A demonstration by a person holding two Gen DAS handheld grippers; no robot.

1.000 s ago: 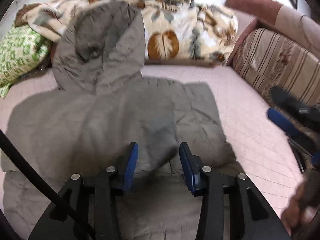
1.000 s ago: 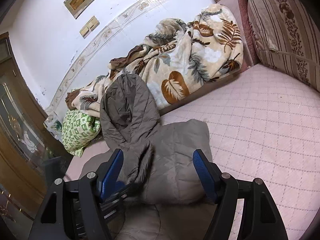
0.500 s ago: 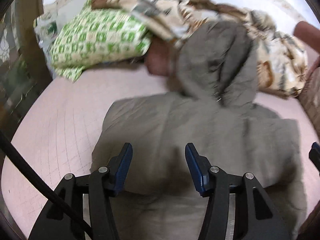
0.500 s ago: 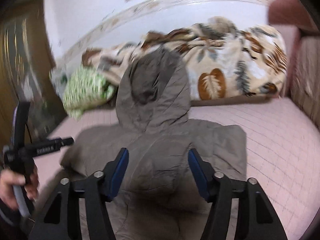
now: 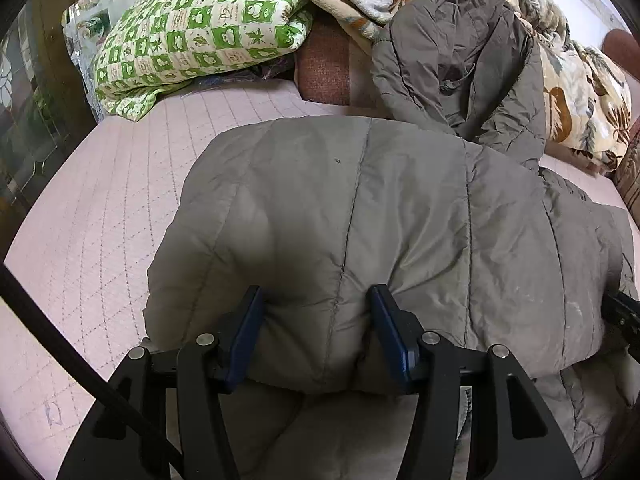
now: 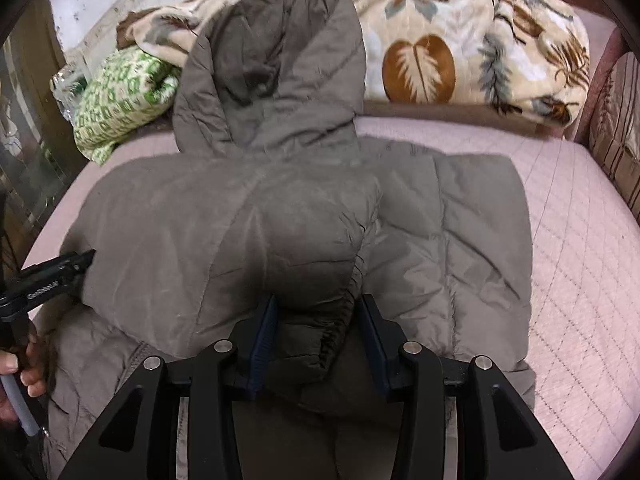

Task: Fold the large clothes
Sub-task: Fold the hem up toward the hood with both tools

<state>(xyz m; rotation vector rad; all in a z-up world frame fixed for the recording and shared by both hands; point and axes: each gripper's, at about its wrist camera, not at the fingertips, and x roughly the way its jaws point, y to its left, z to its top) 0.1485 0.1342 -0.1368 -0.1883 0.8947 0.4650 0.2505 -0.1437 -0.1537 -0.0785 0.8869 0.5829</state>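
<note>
A large grey-brown quilted hooded jacket (image 6: 440, 240) lay spread back-up on a pale pink quilted mattress (image 6: 580, 260), its hood (image 6: 276, 72) propped against a cream blanket with brown leaf prints (image 6: 460, 48). A green-and-white patterned pillow (image 5: 200, 28) sat at the far left corner.

Both sleeves appeared to be already turned in over the back, so the sleeve fold seemed to be the step in hand. In the left wrist view, the left gripper (image 5: 316, 320) straddled a puffy folded edge of the jacket (image 5: 360, 220). Its blue pads dented the padding on both sides, so it looked clamped on the jacket.

In the right wrist view, the right gripper (image 6: 316, 332) sat over the elastic sleeve cuff (image 6: 332, 336) lying on the jacket's middle. Its jaws were closing with the cuff between them. The left pad touched the cloth, while the right pad showed a small gap, so no grip was made.

At that view's left edge, a person's hand (image 6: 20, 368) held the left gripper's handle beside the jacket.

The next move likely called for both grippers to secure the near layers together. Then they would carry them evenly toward the hood. The slippery padding could spring back.
</note>
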